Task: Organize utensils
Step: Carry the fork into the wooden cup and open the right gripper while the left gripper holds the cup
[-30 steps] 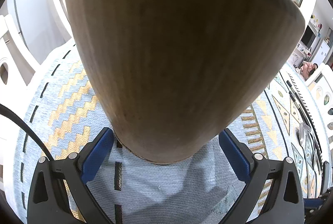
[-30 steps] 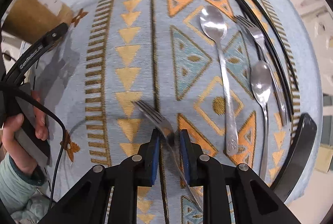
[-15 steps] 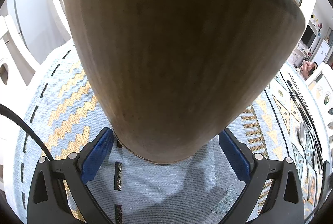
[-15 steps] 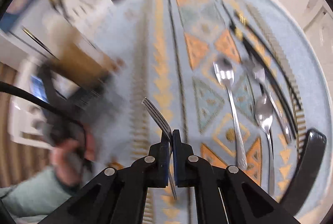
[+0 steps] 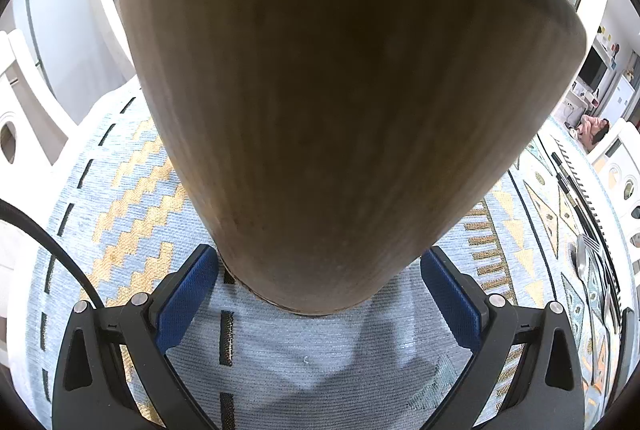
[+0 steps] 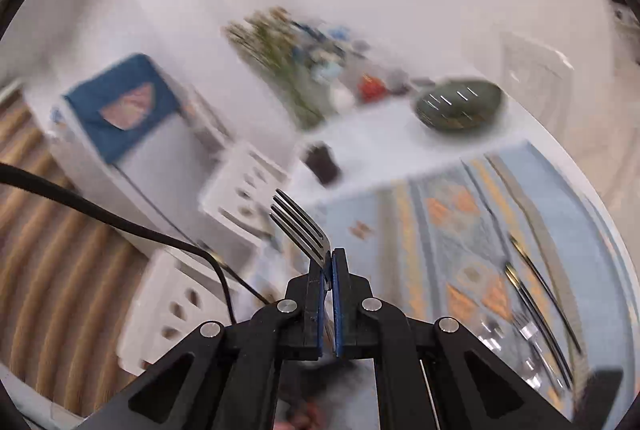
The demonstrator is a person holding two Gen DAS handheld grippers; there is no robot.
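On the left of the table, you've got the left gripper [image 5: 320,282] set around the foot of a tall wooden holder [image 5: 332,102], blue pads [image 5: 188,294] standing at either side of its base. Whether they press on the wood or just stand beside it, I can't tell; there seems a sliver of gap on both sides. The holder sits upright on the patterned cloth [image 5: 132,190]. Its mouth is out of the picture, so what's inside it can't be told.

Moving right, your right gripper [image 6: 329,262] is clenched tight on 1 fork [image 6: 300,226], caught at the neck just below the tines, which point up and to the left, clear of the table. The picture is smeared w/ motion, so that hand looks mid-swing.

Further right, the rest of the cutlery [image 6: 528,294] lies on the cloth near the table's right edge: dark-handled pieces and something shiny, too blurred to count. The left wrist view shows a spoon bowl [image 5: 582,258] and fork tines at its far right edge, also flat on the cloth.

So, approx. progress: early to middle, I'd judge. 1 fork is lifted and not yet placed; several pieces are left on the table. Next job is likely carrying the fork over to the holder and dropping it in, handle down, then back for the rest.

A dark green dish [image 6: 460,106] sits at the far end of the table; nothing tells what's in it.
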